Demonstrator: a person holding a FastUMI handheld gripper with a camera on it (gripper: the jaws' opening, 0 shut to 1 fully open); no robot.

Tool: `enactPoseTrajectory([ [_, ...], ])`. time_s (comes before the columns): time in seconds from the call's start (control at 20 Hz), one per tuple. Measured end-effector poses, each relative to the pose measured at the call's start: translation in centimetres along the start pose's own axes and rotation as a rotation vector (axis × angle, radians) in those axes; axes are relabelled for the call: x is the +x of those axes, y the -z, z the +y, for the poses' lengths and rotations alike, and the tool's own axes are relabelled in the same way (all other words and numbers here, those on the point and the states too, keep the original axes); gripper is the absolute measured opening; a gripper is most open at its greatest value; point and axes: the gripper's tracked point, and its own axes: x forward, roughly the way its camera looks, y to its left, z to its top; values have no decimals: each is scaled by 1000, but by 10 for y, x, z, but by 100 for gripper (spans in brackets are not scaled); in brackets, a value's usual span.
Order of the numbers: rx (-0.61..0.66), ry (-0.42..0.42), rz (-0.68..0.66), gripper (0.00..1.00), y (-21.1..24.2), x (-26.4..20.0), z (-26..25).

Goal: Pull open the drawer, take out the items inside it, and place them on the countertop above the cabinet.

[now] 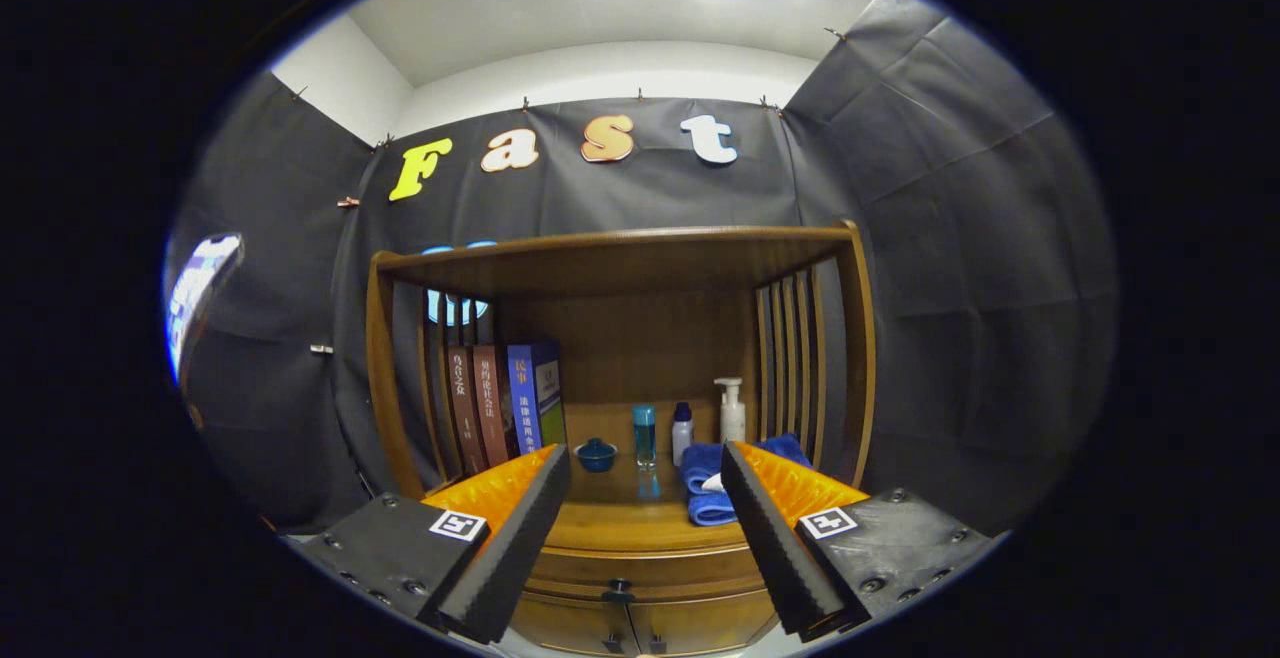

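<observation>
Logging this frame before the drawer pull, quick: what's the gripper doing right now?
Gripper: open, holding nothing, fingers spread ahead of the wooden cabinet's closed drawer with its dark knob.

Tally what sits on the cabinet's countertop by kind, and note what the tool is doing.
Books: 3
Bottles: 3 (blue one, small white one, pump bottle)
Bowl: 1
Towel: 1
Total: 8
Tool: fingers open, holding nothing, with the shut drawer's knob between them.
</observation>
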Motion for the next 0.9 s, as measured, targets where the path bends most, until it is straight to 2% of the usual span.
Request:
enactPoseTrajectory([
  [0.2, 27, -22, 98, 98, 66, 10, 13],
  [0.45, 29, -5, 228, 98, 135, 26, 19],
  [0.9, 49, 20, 435, 99, 237, 40, 27],
])
